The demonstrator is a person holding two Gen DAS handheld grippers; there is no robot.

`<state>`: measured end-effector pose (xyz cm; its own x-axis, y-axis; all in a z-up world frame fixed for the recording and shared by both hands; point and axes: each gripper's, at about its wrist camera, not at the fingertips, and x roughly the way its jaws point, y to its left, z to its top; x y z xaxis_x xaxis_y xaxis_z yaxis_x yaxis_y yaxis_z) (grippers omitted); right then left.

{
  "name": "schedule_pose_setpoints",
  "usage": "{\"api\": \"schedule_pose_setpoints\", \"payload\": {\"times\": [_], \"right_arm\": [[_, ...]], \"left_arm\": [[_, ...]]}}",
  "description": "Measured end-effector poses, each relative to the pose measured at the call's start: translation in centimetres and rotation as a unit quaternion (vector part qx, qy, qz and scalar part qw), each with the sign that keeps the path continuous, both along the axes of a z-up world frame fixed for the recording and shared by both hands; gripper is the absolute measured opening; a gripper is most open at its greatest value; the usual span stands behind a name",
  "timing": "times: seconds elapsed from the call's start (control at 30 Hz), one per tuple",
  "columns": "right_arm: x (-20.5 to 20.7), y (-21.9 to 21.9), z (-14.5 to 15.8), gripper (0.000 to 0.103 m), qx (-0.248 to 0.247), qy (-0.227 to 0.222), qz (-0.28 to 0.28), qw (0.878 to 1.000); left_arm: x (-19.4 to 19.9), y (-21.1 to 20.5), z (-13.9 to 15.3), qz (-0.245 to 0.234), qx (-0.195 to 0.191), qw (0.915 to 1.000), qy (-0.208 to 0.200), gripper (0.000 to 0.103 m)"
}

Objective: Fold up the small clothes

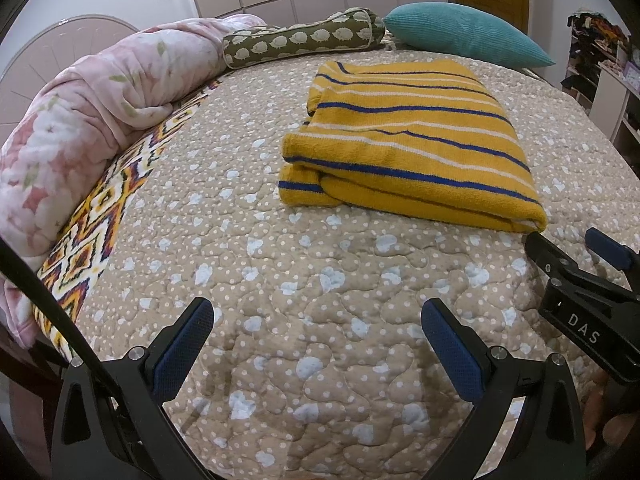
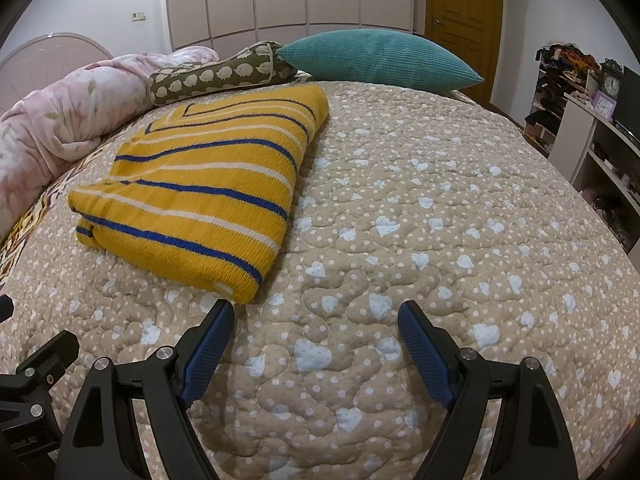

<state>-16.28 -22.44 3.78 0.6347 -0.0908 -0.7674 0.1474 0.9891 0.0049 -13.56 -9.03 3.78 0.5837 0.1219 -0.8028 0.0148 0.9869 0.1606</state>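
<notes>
A yellow knitted garment with blue and white stripes [image 1: 408, 140] lies folded into a thick rectangle on the beige quilted bedspread [image 1: 280, 264]. It also shows in the right wrist view [image 2: 200, 188], left of centre. My left gripper [image 1: 318, 312] is open and empty, hovering over the bedspread in front of and left of the garment. My right gripper [image 2: 316, 316] is open and empty, just in front of the garment's near right corner. The right gripper also shows at the right edge of the left wrist view [image 1: 576, 252].
A rolled pink floral blanket [image 1: 80, 128] and a patterned runner [image 1: 100, 216] line the bed's left side. A green hedgehog-print bolster [image 1: 304, 40] and a teal cushion [image 1: 464, 32] lie at the far side. White shelves with clutter [image 2: 592, 128] stand at the right.
</notes>
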Motion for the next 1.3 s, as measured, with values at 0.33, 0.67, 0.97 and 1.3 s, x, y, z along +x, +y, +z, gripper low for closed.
{"api": "schedule_pose_setpoints", "payload": {"times": [0.33, 0.67, 0.97, 1.3], "right_arm": [[0.04, 0.21, -0.06, 0.088, -0.008, -0.001, 0.003, 1.0], [-0.04, 0.37, 0.01, 0.089, -0.013, -0.002, 0.007, 1.0], [-0.03, 0.42, -0.07, 0.089, -0.015, -0.002, 0.007, 1.0], [0.0, 0.41, -0.13, 0.089, -0.015, -0.002, 0.008, 1.0]], "left_arm": [[-0.1, -0.19, 0.14, -0.006, -0.015, 0.9998, -0.008, 0.103], [-0.15, -0.07, 0.22, -0.008, -0.018, 0.9998, -0.009, 0.103], [-0.22, 0.01, 0.07, -0.009, -0.02, 0.9997, -0.007, 0.103], [-0.24, 0.01, 0.03, -0.008, -0.024, 0.9997, -0.005, 0.103]]}}
